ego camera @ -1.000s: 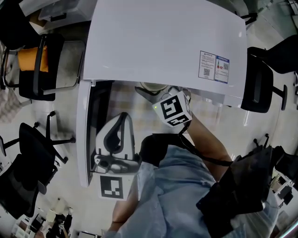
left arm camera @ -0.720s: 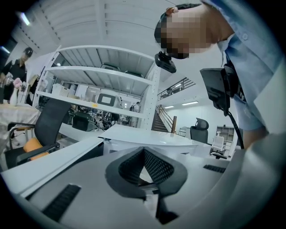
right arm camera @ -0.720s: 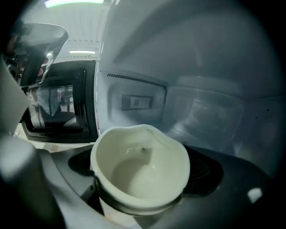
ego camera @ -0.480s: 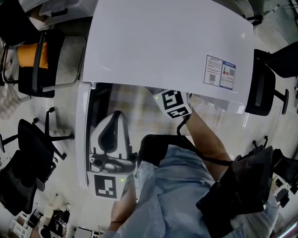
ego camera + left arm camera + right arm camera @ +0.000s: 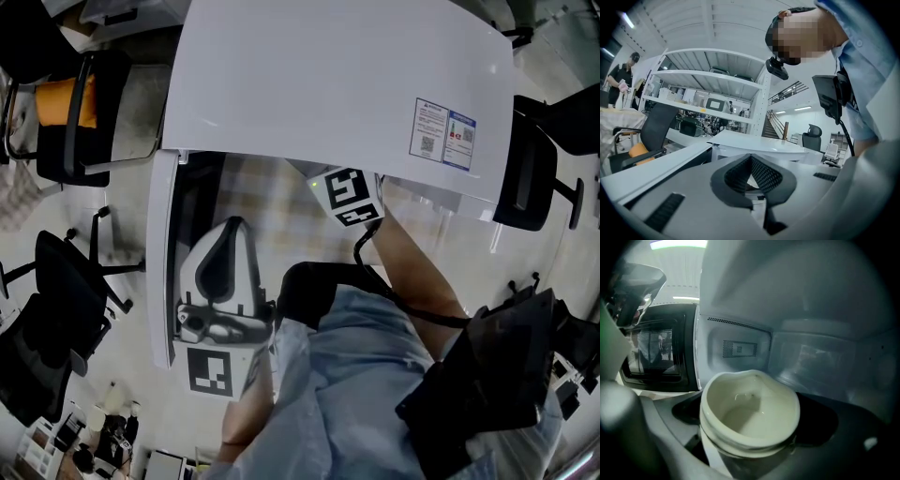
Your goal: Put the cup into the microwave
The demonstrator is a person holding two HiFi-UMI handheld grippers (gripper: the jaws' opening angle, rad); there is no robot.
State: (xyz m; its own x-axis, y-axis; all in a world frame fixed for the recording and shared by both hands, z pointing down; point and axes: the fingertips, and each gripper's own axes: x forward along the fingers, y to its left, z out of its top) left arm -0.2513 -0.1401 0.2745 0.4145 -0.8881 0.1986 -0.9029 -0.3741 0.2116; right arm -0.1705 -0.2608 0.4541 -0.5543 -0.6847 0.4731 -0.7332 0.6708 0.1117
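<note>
The cream cup [image 5: 750, 411] is upright and empty, with my right gripper [image 5: 751, 439] shut on its sides. It sits within the white microwave's cavity [image 5: 811, 357], just above the dark floor. The open door [image 5: 654, 352] with its dark window stands to the left. In the head view the microwave's white top [image 5: 328, 75] hides the cup and the right jaws; only the right gripper's marker cube [image 5: 345, 197] shows at the opening. My left gripper [image 5: 225, 234] hangs beside the open door [image 5: 164, 253], its jaws together with nothing in them [image 5: 751, 158].
Black office chairs stand left of the microwave [image 5: 70, 103] [image 5: 56, 309] and another at the right [image 5: 525, 169]. A black pack [image 5: 497, 375] hangs at the person's right side. White shelving [image 5: 708, 93] and a standing person [image 5: 621, 75] show far off in the left gripper view.
My right gripper has moved forward with the cup, going under the microwave's top, which now hides the cup's rim in the head view. The left gripper has hardly moved.
</note>
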